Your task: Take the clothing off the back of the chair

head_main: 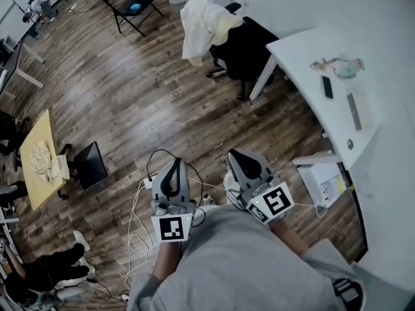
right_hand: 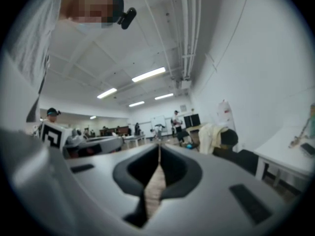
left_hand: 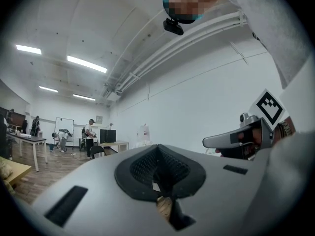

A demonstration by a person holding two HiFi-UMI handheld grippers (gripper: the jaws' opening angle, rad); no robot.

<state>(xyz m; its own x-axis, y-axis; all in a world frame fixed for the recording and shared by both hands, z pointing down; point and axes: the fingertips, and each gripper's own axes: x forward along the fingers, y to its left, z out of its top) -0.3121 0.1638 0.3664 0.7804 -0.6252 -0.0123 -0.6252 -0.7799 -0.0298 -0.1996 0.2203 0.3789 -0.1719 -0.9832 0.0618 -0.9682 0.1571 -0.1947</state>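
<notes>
A white and cream garment (head_main: 202, 19) hangs over the back of a black office chair (head_main: 246, 52) at the far side of the wooden floor. In the right gripper view the garment (right_hand: 210, 137) and chair (right_hand: 242, 157) stand ahead to the right. Both grippers are held level in front of the person's body, well short of the chair. My left gripper (head_main: 174, 163) has its jaws together with nothing between them, and so does my right gripper (head_main: 235, 156). The left gripper view also shows the right gripper (left_hand: 237, 139) alongside.
A white desk (head_main: 305, 54) with small items runs along the right, next to the chair. A white box (head_main: 324, 183) sits under it. Cables (head_main: 138, 220) lie on the floor by the person's feet. A small wooden table (head_main: 37, 149) and a black folding chair (head_main: 133, 6) stand to the left.
</notes>
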